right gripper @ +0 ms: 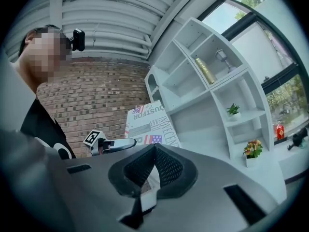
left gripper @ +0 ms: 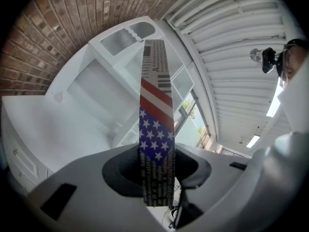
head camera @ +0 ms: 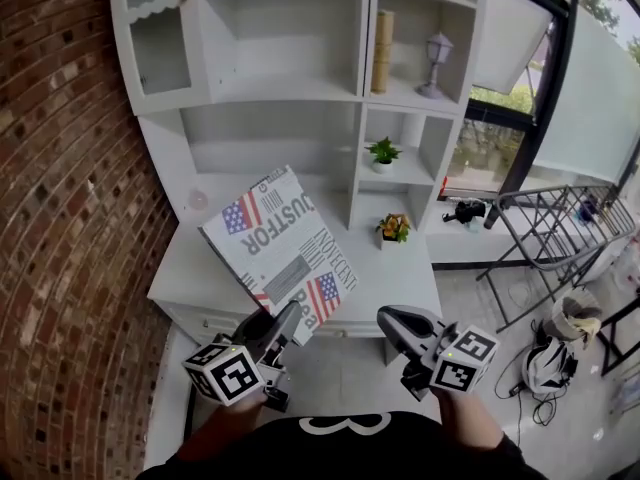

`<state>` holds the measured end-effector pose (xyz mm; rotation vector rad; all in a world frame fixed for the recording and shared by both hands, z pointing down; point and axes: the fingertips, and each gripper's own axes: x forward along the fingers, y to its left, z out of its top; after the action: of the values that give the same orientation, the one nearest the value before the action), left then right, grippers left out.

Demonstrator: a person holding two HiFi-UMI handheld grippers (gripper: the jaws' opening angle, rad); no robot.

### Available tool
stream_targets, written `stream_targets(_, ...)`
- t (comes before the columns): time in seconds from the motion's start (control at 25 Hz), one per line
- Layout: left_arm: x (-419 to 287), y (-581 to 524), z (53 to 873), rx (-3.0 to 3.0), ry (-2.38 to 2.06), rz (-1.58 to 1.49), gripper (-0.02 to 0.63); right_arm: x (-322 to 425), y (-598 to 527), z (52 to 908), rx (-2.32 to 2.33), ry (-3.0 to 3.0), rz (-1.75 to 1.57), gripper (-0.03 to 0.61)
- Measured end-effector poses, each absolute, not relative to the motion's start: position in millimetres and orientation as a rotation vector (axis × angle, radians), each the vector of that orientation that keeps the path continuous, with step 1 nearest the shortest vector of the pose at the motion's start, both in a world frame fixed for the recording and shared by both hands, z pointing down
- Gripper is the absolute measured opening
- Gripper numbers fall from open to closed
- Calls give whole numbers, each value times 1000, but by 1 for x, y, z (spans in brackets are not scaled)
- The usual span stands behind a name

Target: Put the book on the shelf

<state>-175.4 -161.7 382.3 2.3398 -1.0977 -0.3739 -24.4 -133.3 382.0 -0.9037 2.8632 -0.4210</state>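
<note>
Book (head camera: 278,240), flag-printed: lower corner clamped in left gripper (head camera: 287,318), held above desk (head camera: 400,278) front edge for shelving; right gripper (head camera: 398,320) clenched, empty.

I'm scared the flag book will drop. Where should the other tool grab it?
Probably the free edge by its right corner, coming from the right. The book is thin, flat and tilted, pinched only at its bottom corner by the left tool; the right tool, shut and empty, sits nearest that edge.
</note>
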Motion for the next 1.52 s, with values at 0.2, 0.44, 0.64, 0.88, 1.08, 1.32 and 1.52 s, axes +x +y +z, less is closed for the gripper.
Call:
stream_targets(0.2, -193, -193, 371, 2380, -1112, -407, 150, -37, -166, 378, -907, 2846, -426, 11)
stream_targets(0.44, -201, -214, 356, 2419, -1135, -434, 150, -41, -178, 370, -916, 2838, -374, 11)
stream_targets(0.64, -202, -228, 339, 2442, -1163, -462, 150, -34, -181, 363, -933, 2832, -334, 11)
stream_targets(0.88, -195, -244, 316, 2473, -1194, -488, 150, -24, -198, 353, -924, 2831, -309, 11)
stream_targets(1.08, -189, -266, 301, 2484, -1232, -504, 150, -21, -223, 345, -874, 2845, -291, 11)
stream_targets(1.32, -182, -304, 280, 2475, -1305, -524, 150, -13, -264, 332, -816, 2847, -277, 11)
stream_targets(1.52, -175, -334, 262, 2476, -1363, -540, 150, -7, -298, 314, -758, 2841, -236, 11)
